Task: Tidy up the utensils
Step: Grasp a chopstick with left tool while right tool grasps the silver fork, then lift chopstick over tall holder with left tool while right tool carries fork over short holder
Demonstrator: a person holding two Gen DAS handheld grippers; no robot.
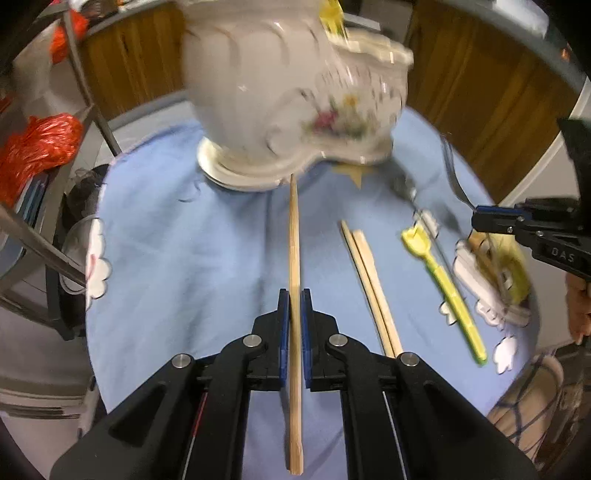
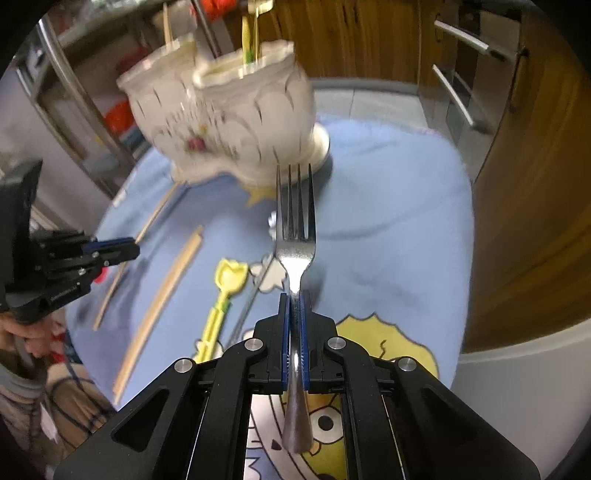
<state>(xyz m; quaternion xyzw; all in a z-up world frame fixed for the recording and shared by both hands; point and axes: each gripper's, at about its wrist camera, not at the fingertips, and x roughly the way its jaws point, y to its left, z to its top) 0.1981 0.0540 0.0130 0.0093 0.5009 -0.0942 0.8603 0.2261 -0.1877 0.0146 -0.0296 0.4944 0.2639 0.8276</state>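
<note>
My left gripper [image 1: 294,295] is shut on a single wooden chopstick [image 1: 294,240] that points toward the white floral ceramic holder [image 1: 280,96]. My right gripper [image 2: 294,299] is shut on a metal fork [image 2: 295,229], tines pointing at the holder [image 2: 236,122]. A yellow utensil [image 2: 248,40] and a chopstick [image 2: 168,27] stand in the holder. On the blue cloth lie a chopstick pair [image 1: 369,288], a yellow plastic fork [image 1: 443,280] and a metal spoon [image 1: 406,188]. The right gripper also shows in the left wrist view [image 1: 480,218], and the left gripper in the right wrist view [image 2: 129,247].
The round table carries a blue cartoon-print cloth [image 1: 184,240]. Wooden cabinets [image 2: 517,184] stand behind and to the right. A metal rack with orange bags [image 1: 37,147] stands at the left. The holder sits at the table's far side.
</note>
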